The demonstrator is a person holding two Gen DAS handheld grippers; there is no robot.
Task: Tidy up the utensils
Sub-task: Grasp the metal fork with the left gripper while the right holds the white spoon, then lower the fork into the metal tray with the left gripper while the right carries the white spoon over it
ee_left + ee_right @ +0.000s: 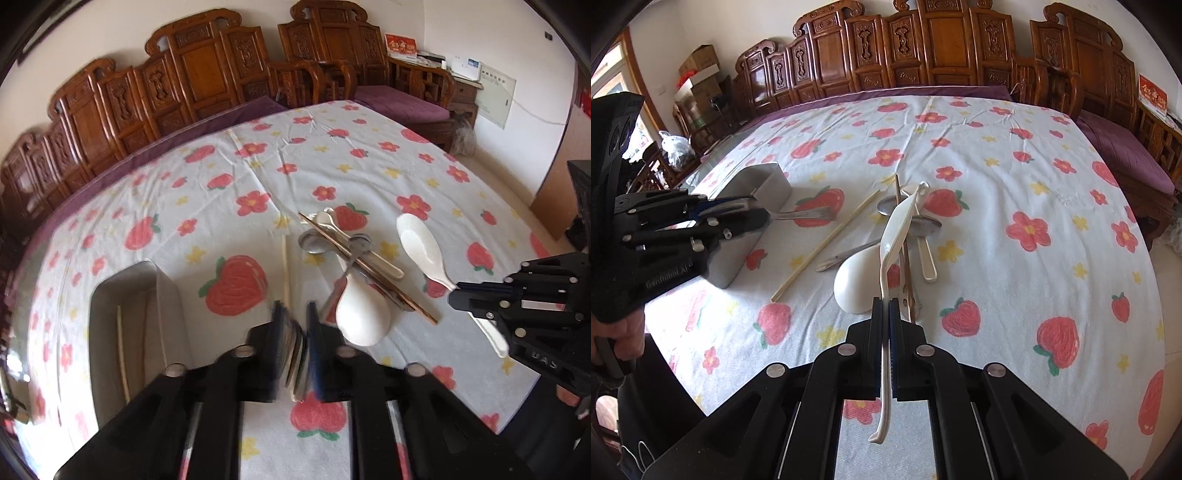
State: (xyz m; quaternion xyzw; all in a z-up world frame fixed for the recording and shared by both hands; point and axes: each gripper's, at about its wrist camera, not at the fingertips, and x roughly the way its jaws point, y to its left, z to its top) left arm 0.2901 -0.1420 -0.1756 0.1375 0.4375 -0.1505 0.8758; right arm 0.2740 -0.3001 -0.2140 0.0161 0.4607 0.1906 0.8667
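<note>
My right gripper (885, 306) is shut on the handle of a white rice paddle (895, 229), held edge-on above the table; it also shows in the left wrist view (421, 242), with that gripper (458, 295) at the right. My left gripper (295, 314) is shut on a metal fork (809, 214), blurred between its pads, next to the steel utensil box (125, 295). A heap of utensils lies mid-table: a white ladle (364, 314), metal spoons (314, 243), brown chopsticks (369, 266). A pale chopstick (285, 273) lies apart.
The table has a white cloth with strawberries and flowers (1015, 166). Carved wooden chairs (942, 48) with purple cushions line its far side. The steel box (750, 229) stands at the table's left edge and holds a pale chopstick (122, 350).
</note>
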